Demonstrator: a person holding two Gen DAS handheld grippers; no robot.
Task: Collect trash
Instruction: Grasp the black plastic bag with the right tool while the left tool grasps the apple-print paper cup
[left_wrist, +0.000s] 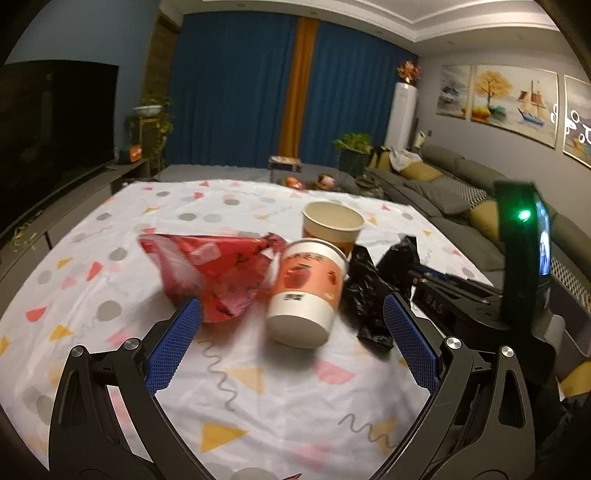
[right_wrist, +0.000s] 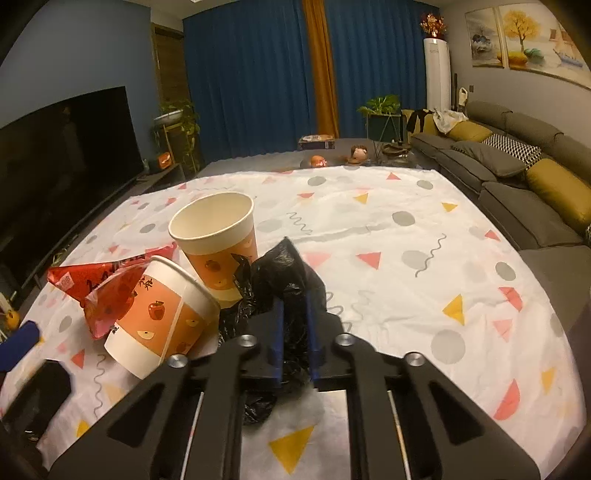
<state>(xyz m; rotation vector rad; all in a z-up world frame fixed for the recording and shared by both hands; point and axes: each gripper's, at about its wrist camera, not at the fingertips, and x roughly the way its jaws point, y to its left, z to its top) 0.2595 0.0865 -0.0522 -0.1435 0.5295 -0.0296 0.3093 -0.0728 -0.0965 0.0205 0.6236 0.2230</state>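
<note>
Right wrist: my right gripper (right_wrist: 294, 328) has pinched the bag (right_wrist: 284, 273) (black film bunched between its jaws). Left gripper (left_wrist: 291, 332) gapes empty, cup (left_wrist: 306, 291) just ahead. Next, I'd lift the bag open.

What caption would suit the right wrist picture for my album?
Right gripper shut on a black plastic bag, beside two paper cups, one upright, one tipped, on a patterned tablecloth.
</note>
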